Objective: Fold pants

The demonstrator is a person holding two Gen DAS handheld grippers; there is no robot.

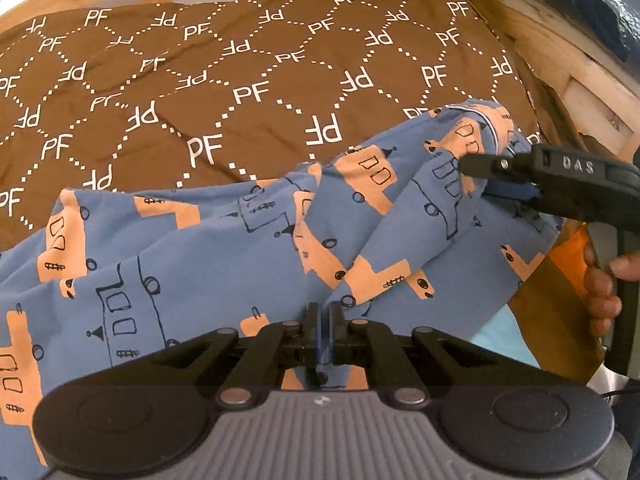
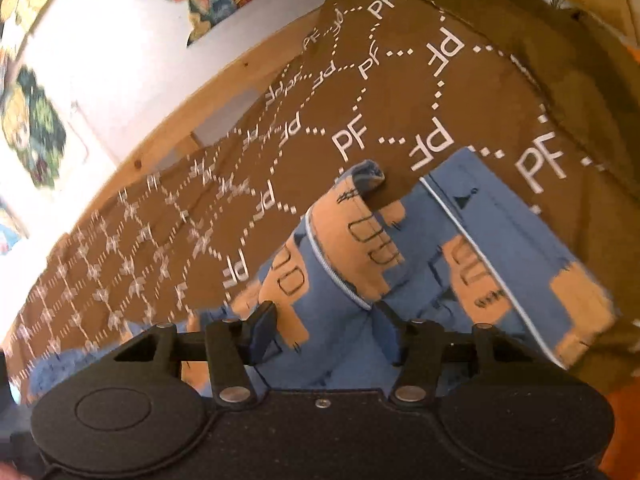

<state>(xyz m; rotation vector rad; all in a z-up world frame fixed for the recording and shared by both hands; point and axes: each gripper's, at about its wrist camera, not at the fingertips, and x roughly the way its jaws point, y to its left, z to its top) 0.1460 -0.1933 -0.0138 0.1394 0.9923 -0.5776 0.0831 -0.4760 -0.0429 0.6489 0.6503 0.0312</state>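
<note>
Blue pants printed with orange trucks lie crumpled across a brown bedspread. My left gripper is at the near edge of the pants, shut on a pinch of blue fabric. My right gripper reaches in from the right at the white-piped waistband end. In the right wrist view its fingers stand about half apart, and a loose fold of the pants bunches between them at the right gripper. I do not see the pads pressing on it.
The bedspread carries white "PF" letters and dotted hexagons. A wooden bed frame runs along the far and right sides. A hand holds the right gripper's handle. Orange and light blue cloth lies at the lower right.
</note>
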